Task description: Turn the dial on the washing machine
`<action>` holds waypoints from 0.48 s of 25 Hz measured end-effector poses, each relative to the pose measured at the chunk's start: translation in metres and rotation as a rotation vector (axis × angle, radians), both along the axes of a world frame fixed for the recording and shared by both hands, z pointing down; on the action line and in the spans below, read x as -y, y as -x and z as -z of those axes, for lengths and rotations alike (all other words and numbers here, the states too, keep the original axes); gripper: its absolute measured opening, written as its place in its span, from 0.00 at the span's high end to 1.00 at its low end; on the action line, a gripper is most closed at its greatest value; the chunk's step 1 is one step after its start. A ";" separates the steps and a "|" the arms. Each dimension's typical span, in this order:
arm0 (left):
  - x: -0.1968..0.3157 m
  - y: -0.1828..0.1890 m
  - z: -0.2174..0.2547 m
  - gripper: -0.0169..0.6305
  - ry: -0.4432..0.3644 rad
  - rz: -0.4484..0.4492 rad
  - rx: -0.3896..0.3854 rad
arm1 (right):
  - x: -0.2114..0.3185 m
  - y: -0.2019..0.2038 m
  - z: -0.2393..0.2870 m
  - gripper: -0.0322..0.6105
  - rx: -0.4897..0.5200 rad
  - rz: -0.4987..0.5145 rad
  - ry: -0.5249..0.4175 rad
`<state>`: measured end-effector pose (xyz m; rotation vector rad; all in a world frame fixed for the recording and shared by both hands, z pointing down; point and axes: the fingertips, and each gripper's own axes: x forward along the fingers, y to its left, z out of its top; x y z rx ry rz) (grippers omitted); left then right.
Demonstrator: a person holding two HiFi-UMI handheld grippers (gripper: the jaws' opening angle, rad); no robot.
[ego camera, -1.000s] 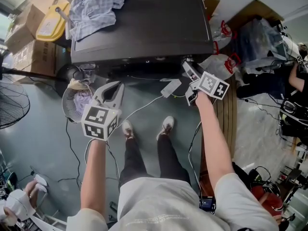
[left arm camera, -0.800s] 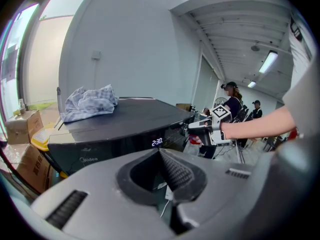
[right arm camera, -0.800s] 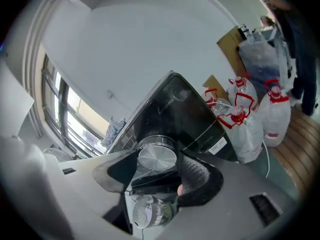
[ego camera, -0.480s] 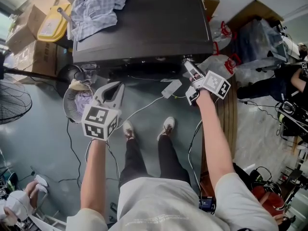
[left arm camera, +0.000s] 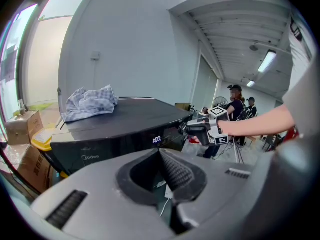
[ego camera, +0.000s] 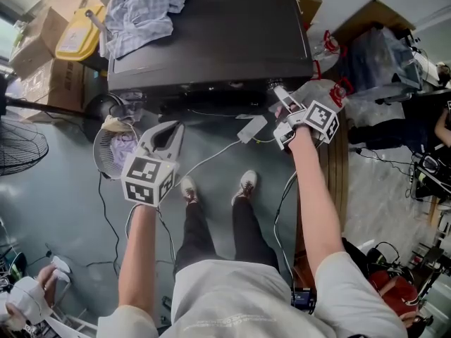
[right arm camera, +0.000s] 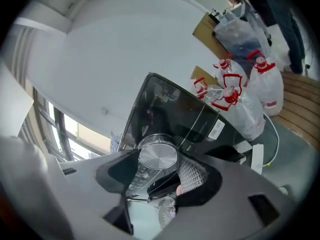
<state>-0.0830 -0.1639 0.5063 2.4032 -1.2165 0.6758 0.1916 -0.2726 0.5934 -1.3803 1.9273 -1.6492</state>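
Observation:
The dark washing machine [ego camera: 211,34] stands in front of me with its control strip facing me. Its round silver dial [right arm camera: 157,156] sits at the strip's right end, between the jaws of my right gripper [right arm camera: 159,165]. The ribbed pad [right arm camera: 192,176] lies against the dial's rim and the jaws have just been closing on it. In the head view the right gripper [ego camera: 276,90] reaches the machine's front right corner. My left gripper [ego camera: 175,127] hangs lower left of the machine, jaw tips together, nothing in it. In the left gripper view, the lit display [left arm camera: 156,140] glows.
A checked cloth [ego camera: 137,16] lies on the machine's lid. A basket [ego camera: 113,146] and a fan [ego camera: 17,153] stand at left, cardboard boxes [ego camera: 35,48] behind. White bags with red handles [ego camera: 328,94] sit right of the machine. A white plug block [ego camera: 250,127] and cables lie on the floor.
The right gripper has rolled about its own axis at the dial, its marker cube turning and shifting slightly right. The left gripper has stayed where it was.

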 end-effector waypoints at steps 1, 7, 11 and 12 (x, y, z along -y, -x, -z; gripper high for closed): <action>0.000 0.000 -0.001 0.95 0.000 -0.001 0.000 | 0.000 0.000 -0.001 0.55 0.032 -0.005 0.009; 0.001 -0.002 0.001 0.95 0.003 -0.007 -0.001 | 0.000 0.001 -0.002 0.63 0.135 -0.022 0.021; -0.003 -0.003 0.000 0.95 0.009 -0.008 0.001 | -0.002 0.004 0.000 0.56 -0.008 0.009 -0.009; -0.004 -0.003 0.000 0.95 0.011 -0.008 0.001 | -0.003 0.003 0.001 0.52 -0.080 0.012 -0.028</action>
